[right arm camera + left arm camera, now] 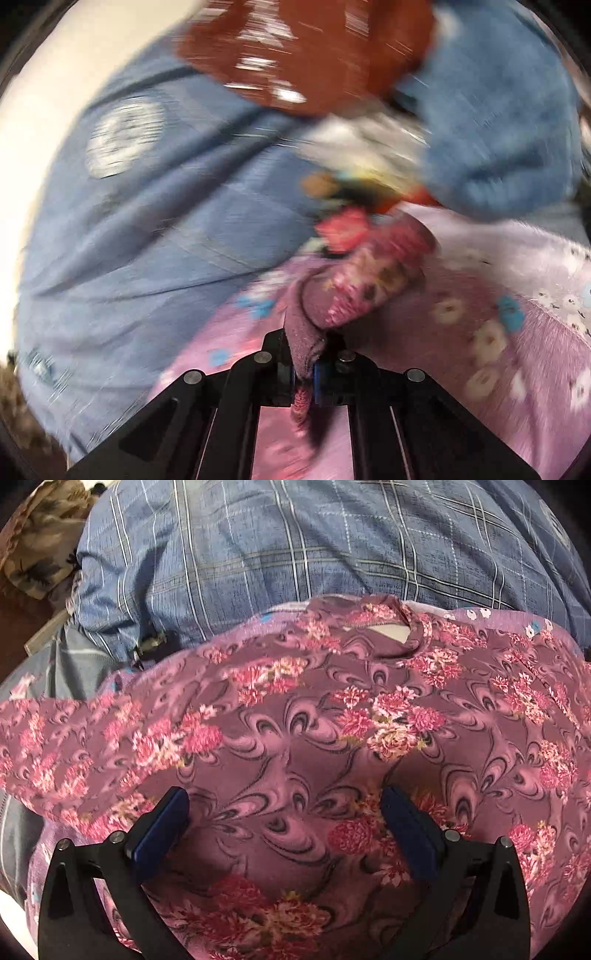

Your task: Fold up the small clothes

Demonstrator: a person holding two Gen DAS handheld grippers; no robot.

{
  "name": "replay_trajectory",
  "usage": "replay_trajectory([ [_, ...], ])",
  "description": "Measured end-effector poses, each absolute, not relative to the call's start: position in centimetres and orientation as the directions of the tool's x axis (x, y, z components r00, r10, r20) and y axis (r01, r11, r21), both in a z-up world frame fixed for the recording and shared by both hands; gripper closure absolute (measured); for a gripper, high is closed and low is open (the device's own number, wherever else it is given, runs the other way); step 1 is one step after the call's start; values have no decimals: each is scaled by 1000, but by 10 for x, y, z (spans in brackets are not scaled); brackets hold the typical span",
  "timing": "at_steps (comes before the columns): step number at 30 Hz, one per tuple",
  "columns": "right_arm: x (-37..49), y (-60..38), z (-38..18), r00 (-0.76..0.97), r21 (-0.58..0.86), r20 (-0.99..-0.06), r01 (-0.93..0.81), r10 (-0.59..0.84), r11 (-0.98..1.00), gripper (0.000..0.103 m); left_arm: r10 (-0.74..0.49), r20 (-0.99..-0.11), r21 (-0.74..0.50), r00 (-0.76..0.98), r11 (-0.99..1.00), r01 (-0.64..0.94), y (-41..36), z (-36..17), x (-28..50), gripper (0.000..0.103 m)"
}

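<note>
A small mauve garment with pink flowers (295,716) lies spread across the lower half of the left wrist view, its neck opening (384,629) at the far edge. My left gripper (284,805) is open just above the cloth, its blue-padded fingers (162,830) apart and holding nothing. In the blurred right wrist view my right gripper (304,369) is shut on a bunched fold of the same flowered garment (354,284), which rises from between the fingers over a light pink flowered sheet (517,332).
A blue checked quilt (295,542) lies behind the garment and fills the left of the right wrist view (147,229). A camouflage-print cloth (40,539) sits at the far left. A red-brown cloth (306,51) and a blue cloth (498,122) lie beyond the right gripper.
</note>
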State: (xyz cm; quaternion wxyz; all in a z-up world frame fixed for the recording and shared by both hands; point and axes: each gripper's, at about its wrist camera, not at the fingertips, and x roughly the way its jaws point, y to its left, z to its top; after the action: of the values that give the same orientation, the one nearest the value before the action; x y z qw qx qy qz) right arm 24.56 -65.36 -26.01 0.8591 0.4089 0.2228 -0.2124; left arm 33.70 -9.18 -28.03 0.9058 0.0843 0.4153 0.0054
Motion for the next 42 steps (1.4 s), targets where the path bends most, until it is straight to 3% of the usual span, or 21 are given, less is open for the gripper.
replay_trajectory([
  [4, 260, -577, -191, 881, 594, -471, 361, -53, 719, 98, -40, -803, -30, 594, 999, 28, -68, -286, 334, 0],
  [6, 272, -526, -161, 896, 585, -441, 250, 45, 772, 98, -66, -830, -29, 554, 997, 75, -64, -279, 337, 0],
  [7, 280, -501, -150, 896, 580, -435, 204, 88, 789, 98, -68, -827, -35, 558, 997, 69, -59, -272, 336, 5],
  [10, 303, -419, -130, 874, 580, -432, 80, 224, 810, 98, -67, -763, -94, 643, 996, -8, -25, -242, 328, 7],
  [14, 333, -301, -143, 812, 562, -469, -27, 346, 827, 98, 96, -711, -60, 697, 979, -196, 40, -219, 324, 7],
  [19, 360, -163, -218, 692, 554, -575, -62, 435, 830, 97, 274, -656, -9, 703, 929, -370, 104, -205, 320, 7],
  [22, 365, -119, -265, 618, 536, -645, -53, 449, 843, 82, 335, -626, 13, 704, 907, -421, 128, -203, 317, 7],
  [23, 366, -103, -281, 569, 537, -678, -48, 465, 842, 60, 340, -625, 19, 703, 906, -422, 129, -201, 316, 7],
  [25, 362, -94, -299, 528, 547, -693, -59, 491, 835, 39, 331, -633, 19, 700, 910, -414, 132, -204, 319, 7],
  [28, 345, -91, -294, 524, 551, -667, -133, 530, 824, 36, 296, -646, -8, 704, 919, -394, 131, -205, 321, 7],
  [30, 331, -103, -274, 528, 594, -603, -204, 599, 778, 34, 280, -646, -16, 710, 925, -379, 125, -203, 321, 7],
  [33, 303, -135, -246, 598, 569, -535, -268, 597, 778, 23, 251, -646, -31, 721, 935, -353, 114, -201, 321, 7],
  [36, 291, -181, -235, 673, 547, -546, -164, 498, 821, 26, 209, -640, -45, 740, 950, -308, 95, -200, 321, 7],
  [38, 290, -209, -242, 688, 486, -622, -35, 374, 873, 53, 164, -647, -51, 745, 965, -257, 77, -203, 324, 7],
  [42, 306, -245, -275, 619, 347, -765, 166, 176, 923, 63, 119, -707, 10, 697, 987, -159, 34, -225, 342, 7],
])
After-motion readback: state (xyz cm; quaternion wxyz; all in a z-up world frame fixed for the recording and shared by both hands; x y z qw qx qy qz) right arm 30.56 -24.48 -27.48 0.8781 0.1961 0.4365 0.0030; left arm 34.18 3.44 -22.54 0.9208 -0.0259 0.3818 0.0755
